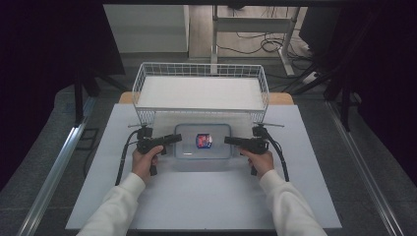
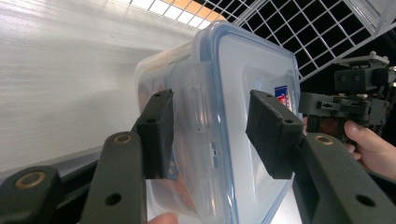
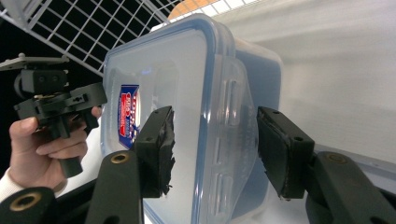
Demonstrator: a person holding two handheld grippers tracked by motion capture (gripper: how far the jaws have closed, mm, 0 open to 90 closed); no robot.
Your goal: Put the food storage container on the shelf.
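Squarely at the middle of the white table [image 1: 206, 196] sits a clear lidded container [image 1: 203, 141], with a white wire basket [image 1: 201, 92] just beyond it at twelve o'clock. On its lid a red-and-blue label [image 1: 203, 140] shows slightly toward twelve o'clock of the lid's middle. The left gripper [image 1: 173, 139] comes in from nine o'clock and the right gripper [image 1: 231, 141] from three o'clock, each held in a hand with a white sleeve, so the container lies between the two. In the left gripper view, the left gripper [image 2: 212, 135] has its jaws set astride the blue-rimmed edge of the container [image 2: 233, 102], one pad on the side wall and the other over the lid, closed down tight on the edge clip. In the right gripper view, the right gripper [image 3: 217, 154] also straddles the edge of the container [image 3: 187, 93]: the pad on the lid side lies against the lid, while the pad on the wall side stands off the side clip with a gap showing, so its jaws are parted and not pressing. Each gripper view also shows the other hand and its gripper beyond the far edge of the lid, with the basket's wire mesh behind.
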